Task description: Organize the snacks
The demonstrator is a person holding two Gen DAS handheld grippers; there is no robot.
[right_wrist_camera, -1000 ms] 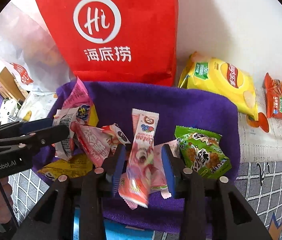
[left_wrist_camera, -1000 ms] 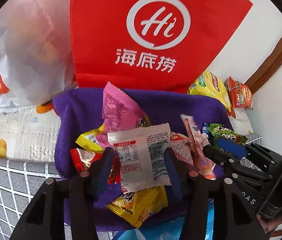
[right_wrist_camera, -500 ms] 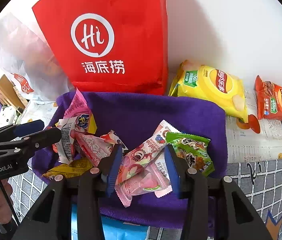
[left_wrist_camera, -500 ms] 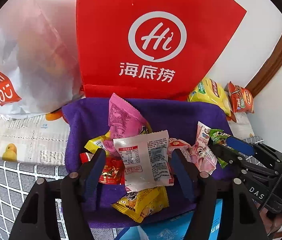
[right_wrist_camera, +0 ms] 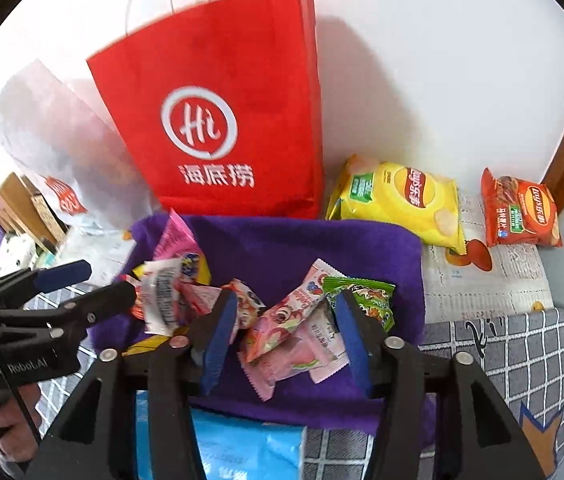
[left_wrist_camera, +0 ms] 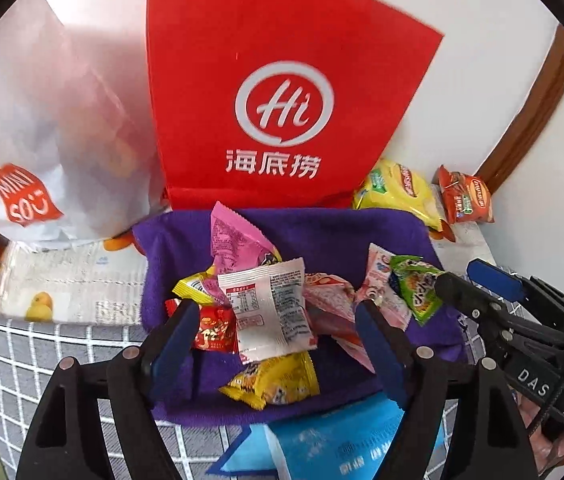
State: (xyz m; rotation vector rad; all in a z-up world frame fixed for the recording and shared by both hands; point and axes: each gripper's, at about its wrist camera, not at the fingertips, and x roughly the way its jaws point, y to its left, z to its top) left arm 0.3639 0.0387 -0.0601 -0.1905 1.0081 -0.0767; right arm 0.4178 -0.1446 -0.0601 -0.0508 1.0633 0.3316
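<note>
Your left gripper (left_wrist_camera: 278,340) is opening, its blue pads clear of the white packet (left_wrist_camera: 268,312) lying between them — nothing gripped. Your right gripper (right_wrist_camera: 285,336) is opening too, the pink packet (right_wrist_camera: 285,316) loose between its jaws.

The snacks sit heaped on the purple cloth (right_wrist_camera: 282,248): a green packet (right_wrist_camera: 365,300), a yellow one (left_wrist_camera: 274,380), a red one (left_wrist_camera: 214,328).

Behind the cloth stands a red bag (right_wrist_camera: 218,120) printed "Hi" in a white ring with 海底捞 beneath. Left of it, a white bag (left_wrist_camera: 42,140) marked "MINISO". To the right by the wall — a yellow Lay's bag (right_wrist_camera: 397,196) and a red-orange Lay's bag (right_wrist_camera: 519,212); smaller print unreadable.
</note>
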